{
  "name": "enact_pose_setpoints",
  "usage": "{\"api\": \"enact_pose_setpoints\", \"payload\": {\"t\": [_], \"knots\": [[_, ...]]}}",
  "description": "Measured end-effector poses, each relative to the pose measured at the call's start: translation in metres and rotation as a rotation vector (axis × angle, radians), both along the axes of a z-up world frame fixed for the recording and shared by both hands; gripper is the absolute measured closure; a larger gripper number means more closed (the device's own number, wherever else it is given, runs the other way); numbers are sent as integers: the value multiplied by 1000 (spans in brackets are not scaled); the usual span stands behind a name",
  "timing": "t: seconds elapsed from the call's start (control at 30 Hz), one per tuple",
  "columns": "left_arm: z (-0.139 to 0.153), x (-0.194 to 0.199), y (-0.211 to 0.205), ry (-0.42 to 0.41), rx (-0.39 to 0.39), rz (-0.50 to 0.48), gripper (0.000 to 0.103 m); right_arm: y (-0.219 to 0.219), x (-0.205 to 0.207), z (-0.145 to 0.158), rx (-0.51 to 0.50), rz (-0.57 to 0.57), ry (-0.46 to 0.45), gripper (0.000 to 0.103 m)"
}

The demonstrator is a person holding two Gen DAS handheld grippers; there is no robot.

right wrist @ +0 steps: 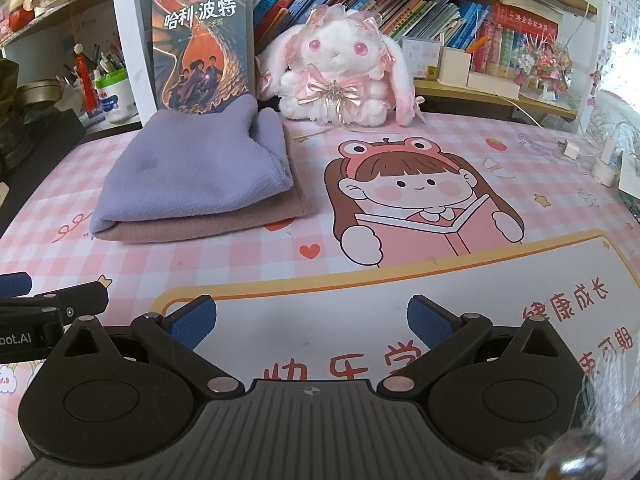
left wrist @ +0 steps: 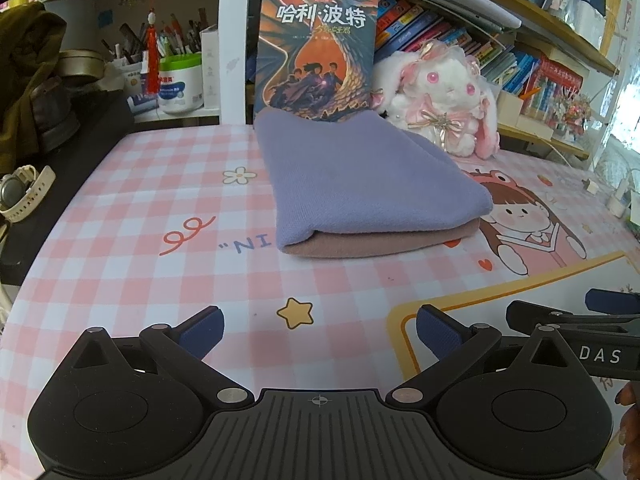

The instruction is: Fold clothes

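Observation:
A folded lilac cloth [left wrist: 360, 176] [right wrist: 192, 168] lies on top of a folded dusty-pink cloth [left wrist: 400, 240] [right wrist: 208, 224], stacked on the pink checked desk mat [left wrist: 140, 208] [right wrist: 400, 256]. My left gripper [left wrist: 318, 330] hovers open over the mat, well in front of the stack, with nothing between its blue pads. My right gripper [right wrist: 312, 320] is open too, above the white panel of the mat, to the right of and nearer than the stack. In the left wrist view the right gripper's fingers [left wrist: 560, 316] poke in at the right edge.
A book [left wrist: 316, 56] [right wrist: 204, 44] stands upright just behind the stack. A white and pink plush rabbit [left wrist: 444, 96] [right wrist: 340, 68] sits beside it. Shelves of books [right wrist: 400, 4] line the back. A watch [left wrist: 20, 192] lies at the left edge; a plug [right wrist: 568, 148] lies far right.

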State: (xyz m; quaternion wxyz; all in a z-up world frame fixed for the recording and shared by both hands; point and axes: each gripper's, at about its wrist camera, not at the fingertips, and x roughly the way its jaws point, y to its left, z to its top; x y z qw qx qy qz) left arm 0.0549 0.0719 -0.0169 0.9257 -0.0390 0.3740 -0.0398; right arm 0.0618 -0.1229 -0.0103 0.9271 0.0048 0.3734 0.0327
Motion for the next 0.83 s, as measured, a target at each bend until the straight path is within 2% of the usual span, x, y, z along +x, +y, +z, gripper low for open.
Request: {"api": "enact_pose_setpoints", "payload": {"t": [0.83], "knots": [[-1, -1, 3, -6, -10, 13, 0, 0, 0, -1, 4, -1, 10, 0]]}}
